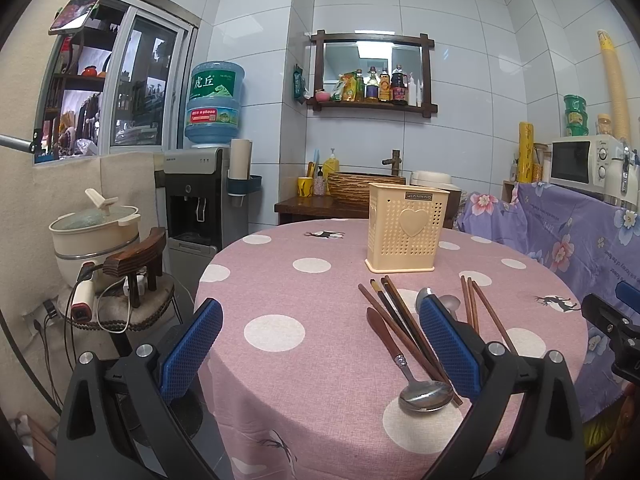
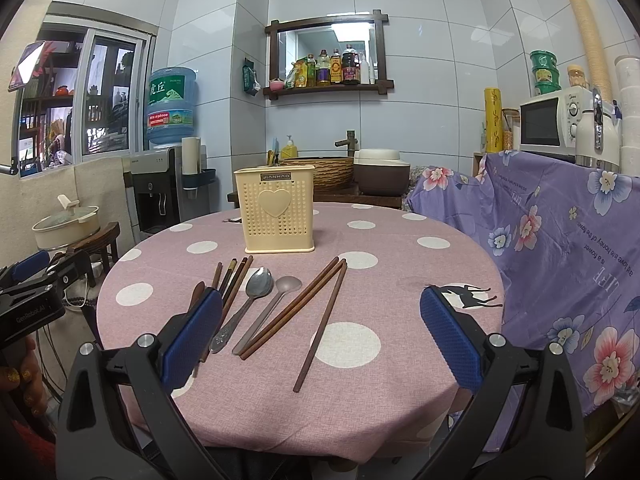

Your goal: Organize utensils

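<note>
Utensils are laid loose on the near half of a round table (image 2: 400,280) covered by a pink cloth with white dots. A cream perforated utensil holder (image 2: 279,211) marked with a heart is stood upright farther back, near the table's middle, apart from everything else.

In the right wrist view, a metal spoon (image 2: 248,300) and a duller second spoon (image 2: 272,308) are seen side by side, bowls pointing far. Just right of them three brown chopsticks (image 2: 300,304) are spread in a loose fan. To the left, a darker bundle of chopsticks (image 2: 234,280) is partly hidden behind the gripper's left finger. A wooden-handled spoon (image 1: 404,364) is shown in the left wrist view, bowl nearest the camera, lying against that dark bundle.

The right gripper (image 2: 320,332) is held over the near utensils, fingers wide apart, nothing between them. The left gripper (image 1: 320,344) is likewise spread wide and empty, over the table's left near edge.
</note>
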Demonstrator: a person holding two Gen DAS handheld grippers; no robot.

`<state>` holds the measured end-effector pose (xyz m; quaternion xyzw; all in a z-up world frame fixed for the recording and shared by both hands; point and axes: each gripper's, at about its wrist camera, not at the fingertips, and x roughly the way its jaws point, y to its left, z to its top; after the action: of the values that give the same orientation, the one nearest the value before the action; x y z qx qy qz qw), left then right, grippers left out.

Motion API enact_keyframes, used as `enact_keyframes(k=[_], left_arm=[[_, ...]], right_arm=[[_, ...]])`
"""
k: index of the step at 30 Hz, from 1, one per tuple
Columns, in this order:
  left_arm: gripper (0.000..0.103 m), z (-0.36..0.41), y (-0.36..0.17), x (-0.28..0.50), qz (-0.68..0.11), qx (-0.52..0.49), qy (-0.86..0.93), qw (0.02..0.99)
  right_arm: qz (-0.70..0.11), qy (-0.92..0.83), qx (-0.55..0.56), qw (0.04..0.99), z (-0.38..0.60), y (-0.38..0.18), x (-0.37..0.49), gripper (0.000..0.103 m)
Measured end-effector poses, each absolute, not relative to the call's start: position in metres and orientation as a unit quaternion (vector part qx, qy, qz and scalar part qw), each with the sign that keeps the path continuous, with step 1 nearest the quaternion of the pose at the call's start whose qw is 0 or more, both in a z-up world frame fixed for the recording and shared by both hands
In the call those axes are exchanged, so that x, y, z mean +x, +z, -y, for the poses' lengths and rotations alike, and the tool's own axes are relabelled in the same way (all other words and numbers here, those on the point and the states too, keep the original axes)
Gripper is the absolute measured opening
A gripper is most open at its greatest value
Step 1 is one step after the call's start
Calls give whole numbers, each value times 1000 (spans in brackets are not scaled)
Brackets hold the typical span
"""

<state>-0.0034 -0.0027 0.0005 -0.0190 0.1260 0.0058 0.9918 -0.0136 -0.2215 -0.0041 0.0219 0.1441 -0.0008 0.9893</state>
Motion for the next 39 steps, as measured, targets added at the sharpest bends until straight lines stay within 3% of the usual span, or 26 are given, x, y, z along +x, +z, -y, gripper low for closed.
enact_keyframes(k=[39], left_arm=[[98,0,-3,-3,-133,-19,7,991]], right_arm=[[-150,-1,23,988,220,-10,-10,98]])
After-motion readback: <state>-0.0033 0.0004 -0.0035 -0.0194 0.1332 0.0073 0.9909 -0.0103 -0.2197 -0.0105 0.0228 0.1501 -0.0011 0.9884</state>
